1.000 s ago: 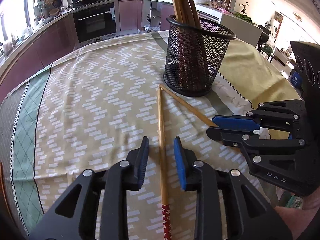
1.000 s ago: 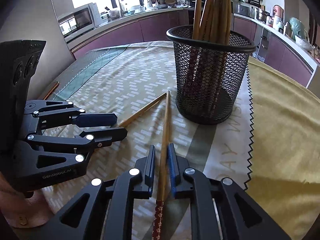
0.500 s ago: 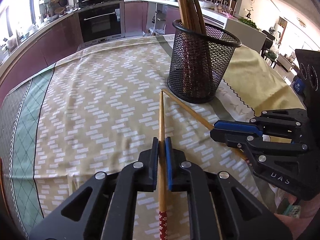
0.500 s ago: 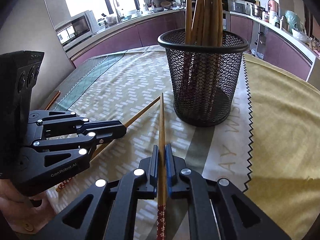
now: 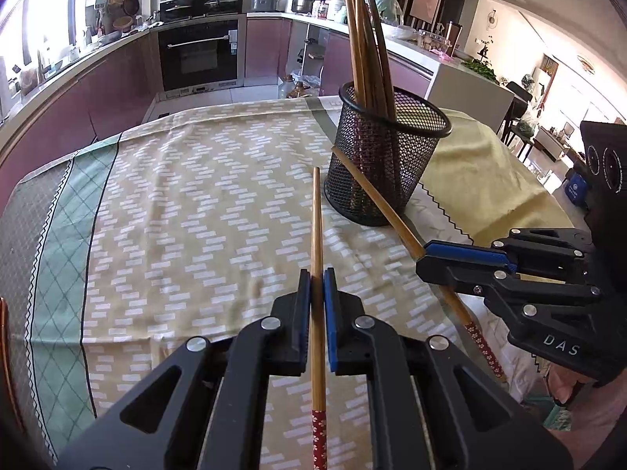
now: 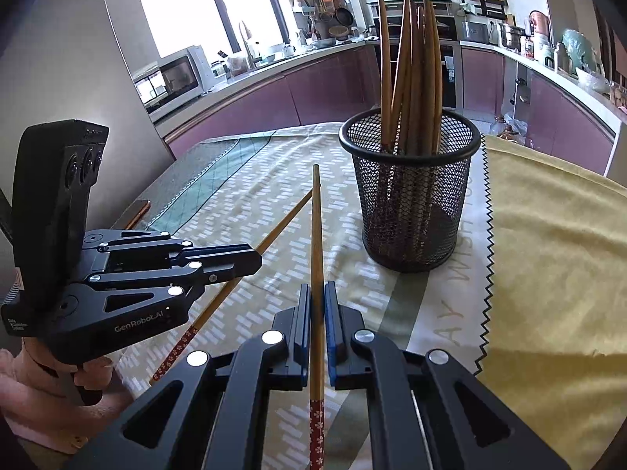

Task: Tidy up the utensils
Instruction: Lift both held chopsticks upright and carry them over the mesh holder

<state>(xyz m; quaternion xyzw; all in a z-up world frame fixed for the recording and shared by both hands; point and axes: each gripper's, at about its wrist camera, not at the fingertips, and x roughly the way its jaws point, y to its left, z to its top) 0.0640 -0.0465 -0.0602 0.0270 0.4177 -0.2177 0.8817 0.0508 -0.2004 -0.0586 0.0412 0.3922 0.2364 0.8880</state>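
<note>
Chopsticks are the job here: a bundle already stands in the mesh holder (image 5: 386, 164), ahead and right of the left gripper (image 5: 317, 286), so most sorting looks done. 2 remain out. The left gripper's jaws are clamped on 1 chopstick (image 5: 316, 219), its tip pointing ahead over the cloth-covered bench (image 5: 176, 215). The right gripper (image 6: 317, 297) has its jaws closed on the other chopstick (image 6: 316, 227), with the holder ahead and to the right. Both must still go into the holder.
</note>
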